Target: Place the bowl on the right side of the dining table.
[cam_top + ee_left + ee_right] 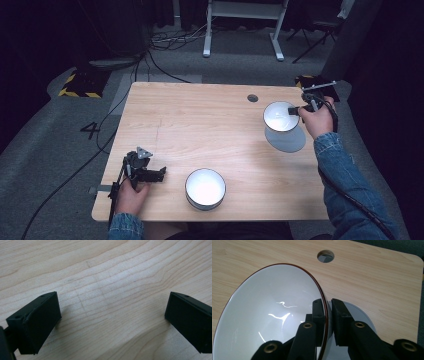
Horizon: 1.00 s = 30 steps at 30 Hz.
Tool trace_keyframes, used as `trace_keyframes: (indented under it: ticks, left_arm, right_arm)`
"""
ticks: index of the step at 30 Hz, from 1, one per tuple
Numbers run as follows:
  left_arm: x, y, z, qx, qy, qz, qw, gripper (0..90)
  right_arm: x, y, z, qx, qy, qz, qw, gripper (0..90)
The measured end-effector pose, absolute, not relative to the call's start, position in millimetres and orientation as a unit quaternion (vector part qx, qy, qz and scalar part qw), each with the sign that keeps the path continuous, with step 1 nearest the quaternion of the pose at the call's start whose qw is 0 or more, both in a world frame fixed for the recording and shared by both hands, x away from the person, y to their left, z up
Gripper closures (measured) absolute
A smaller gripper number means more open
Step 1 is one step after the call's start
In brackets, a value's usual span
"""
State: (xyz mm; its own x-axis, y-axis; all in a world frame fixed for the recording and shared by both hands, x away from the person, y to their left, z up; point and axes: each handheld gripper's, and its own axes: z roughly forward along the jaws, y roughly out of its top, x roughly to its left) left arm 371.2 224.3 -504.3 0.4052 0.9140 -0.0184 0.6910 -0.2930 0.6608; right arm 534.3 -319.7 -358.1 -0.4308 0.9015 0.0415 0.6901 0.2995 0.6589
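Observation:
My right gripper [296, 111] is shut on the rim of a white bowl [280, 116], which hangs above the table's far right part and casts a round shadow below it. In the right gripper view the bowl [272, 315] has a dark red rim pinched between the two jaws of the right gripper [329, 315]. A second white bowl [205, 188] with a dark rim stands on the table near the front edge. Left of that bowl, my left gripper [159, 174] rests low by the front left corner. Its jaws stand wide apart over bare wood in the left gripper [112, 315] view.
The light wooden table [200, 125] has a round cable hole [253, 98] near its far edge, also seen past the held bowl as the hole [325, 256]. Cables, a yellow-black striped plate [80, 85] and a white desk frame [245, 20] lie on the grey floor beyond.

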Motion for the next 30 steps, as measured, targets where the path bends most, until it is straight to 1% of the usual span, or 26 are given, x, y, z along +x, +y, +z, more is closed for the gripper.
trace_keyframes:
  ticks: [10,21,30]
  left_arm:
    - [371.2,224.2,-504.4,0.782,0.513,0.186,0.301,0.4]
    - [371.2,224.4,-504.1,0.783,0.513,0.185,0.300,0.4]
    - [371.2,224.3,-504.3,0.782,0.513,0.186,0.301,0.4]
  right_arm:
    - [541.3,-344.4,-373.3,0.539,0.771,0.288,0.178,81.3]
    - [546.2,-355.1,-394.4,0.558,0.761,0.274,0.184,81.3]
    - [549.0,-358.2,-409.6,0.572,0.755,0.275,0.165,81.3]
